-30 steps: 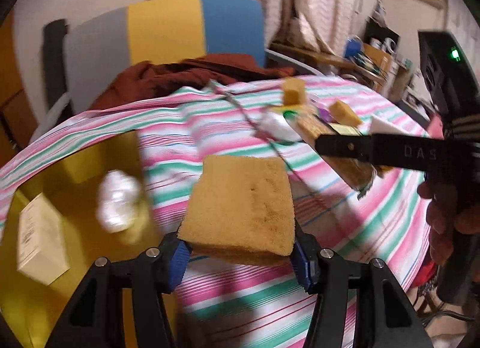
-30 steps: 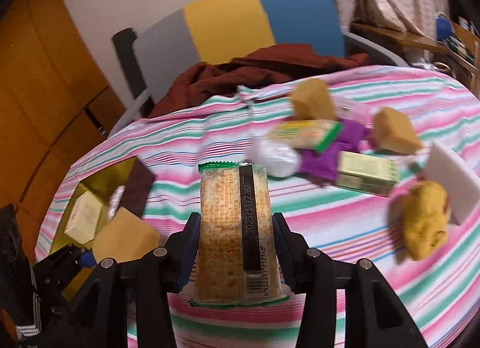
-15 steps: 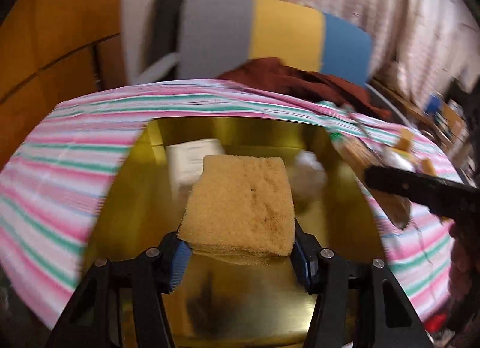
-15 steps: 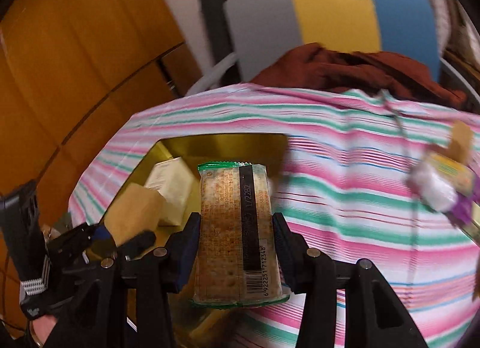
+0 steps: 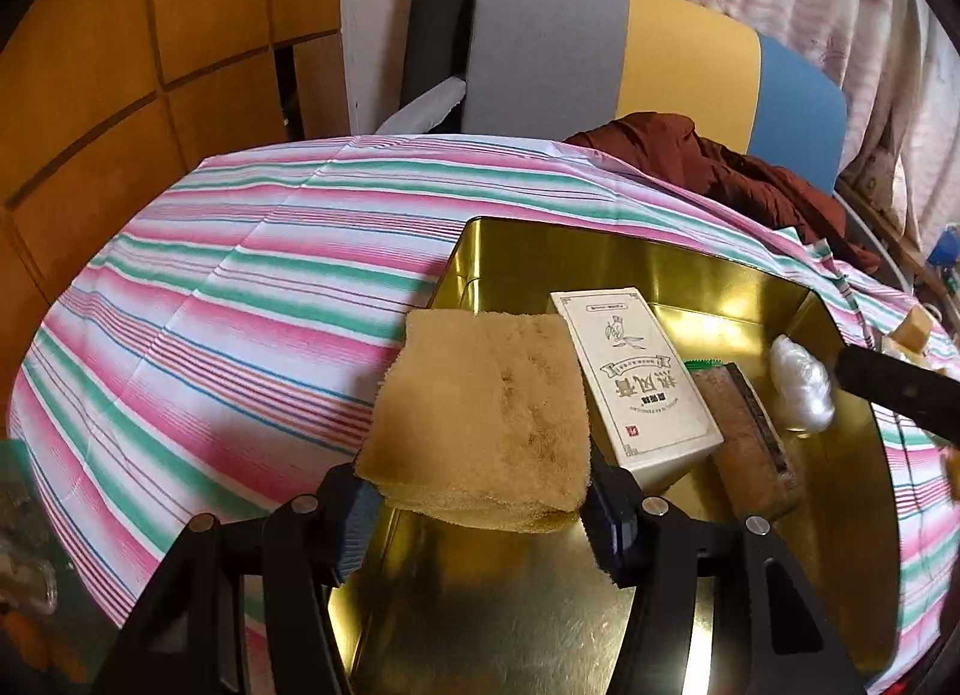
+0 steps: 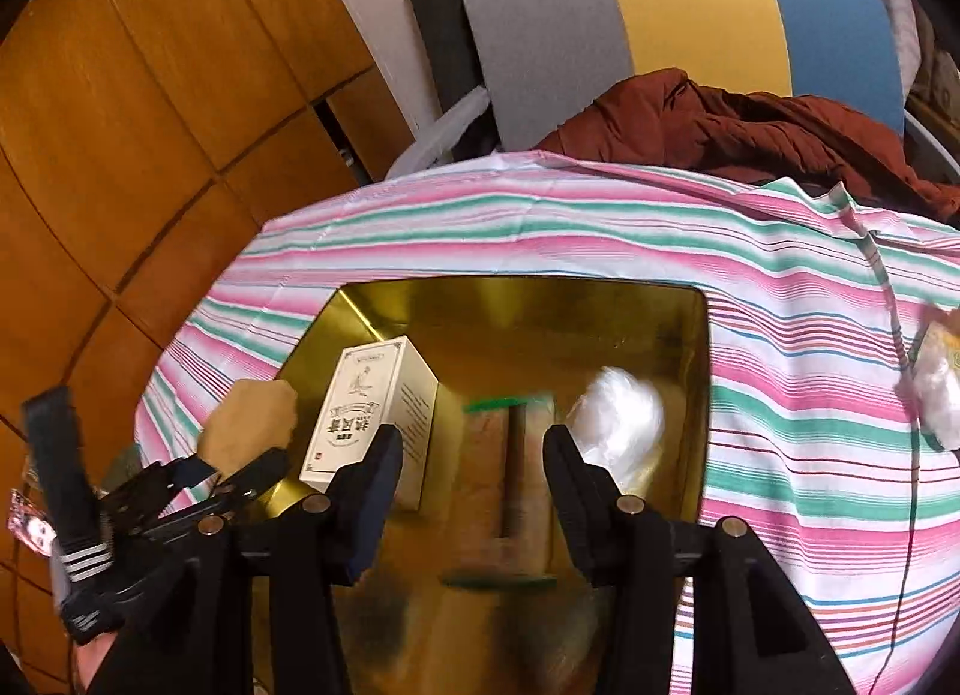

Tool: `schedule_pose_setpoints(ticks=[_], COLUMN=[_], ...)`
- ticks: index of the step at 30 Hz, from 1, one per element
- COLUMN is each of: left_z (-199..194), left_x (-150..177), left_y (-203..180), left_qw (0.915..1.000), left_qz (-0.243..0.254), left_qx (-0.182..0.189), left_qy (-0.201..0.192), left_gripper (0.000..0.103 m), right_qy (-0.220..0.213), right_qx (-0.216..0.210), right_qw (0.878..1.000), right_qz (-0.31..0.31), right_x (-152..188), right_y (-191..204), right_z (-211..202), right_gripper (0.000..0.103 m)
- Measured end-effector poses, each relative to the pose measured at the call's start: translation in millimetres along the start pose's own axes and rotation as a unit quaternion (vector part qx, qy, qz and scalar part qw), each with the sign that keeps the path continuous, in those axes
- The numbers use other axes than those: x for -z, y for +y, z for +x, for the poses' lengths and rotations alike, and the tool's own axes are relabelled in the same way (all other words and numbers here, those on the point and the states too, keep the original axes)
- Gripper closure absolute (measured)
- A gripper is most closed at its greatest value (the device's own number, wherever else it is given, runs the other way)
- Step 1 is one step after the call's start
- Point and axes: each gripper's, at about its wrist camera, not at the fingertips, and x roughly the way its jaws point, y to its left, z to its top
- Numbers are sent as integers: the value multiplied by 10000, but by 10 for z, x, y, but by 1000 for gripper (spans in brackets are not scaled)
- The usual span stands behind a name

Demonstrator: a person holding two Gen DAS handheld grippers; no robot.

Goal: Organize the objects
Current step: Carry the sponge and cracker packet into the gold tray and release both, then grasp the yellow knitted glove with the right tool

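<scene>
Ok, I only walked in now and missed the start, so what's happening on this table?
A person is tidying things into a gold tin with two grippers. The left hand-held gripper is shut on a tan sponge, held over the tin's left edge. The right hand-held gripper is open above a cracker packet, which is in the tin between a white box and a crumpled plastic wad.
</scene>
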Motion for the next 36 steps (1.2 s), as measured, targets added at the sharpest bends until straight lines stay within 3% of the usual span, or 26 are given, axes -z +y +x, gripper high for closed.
schedule_pose_setpoints(ticks=[5,6,7,9,10,15,23,30,36], left_z=[174,198,217,219,191,-29,-291,-407,-447], left_x=[-121,-150,-184,-254,-296,-476,-473,-336,-181], left_y=[-106,-136,-169,-231,-259,-279,-509,-1078,-1636], left_qw=[9998,9998,9997,9997,9994,9990,9983,9952,9872], left_qz=[83,91,107,214,268,83,-92,419,976], left_qx=[101,131,139,-75,-227,-277,222,774,1234], left_qy=[134,151,143,103,25,-351,-528,-426,-266], left_gripper=[41,35,19,5,2,0,0,0,0], right_qy=[-82,-92,-108,-154,-189,-392,-574,-579,-529], right_qx=[104,112,115,129,138,306,693,1120,1466], right_qw=[9999,9999,9998,9997,9995,9982,9946,9902,9828], right_qz=[67,93,112,170,193,327,514,601,988], right_x=[79,100,115,146,160,210,293,466,706], right_y=[-99,-130,-155,-223,-254,-463,-793,-1134,-1564], right_z=[-147,-173,-198,-266,-304,-494,-709,-845,-1005], right_gripper=[53,53,53,53,53,53,53,53,53])
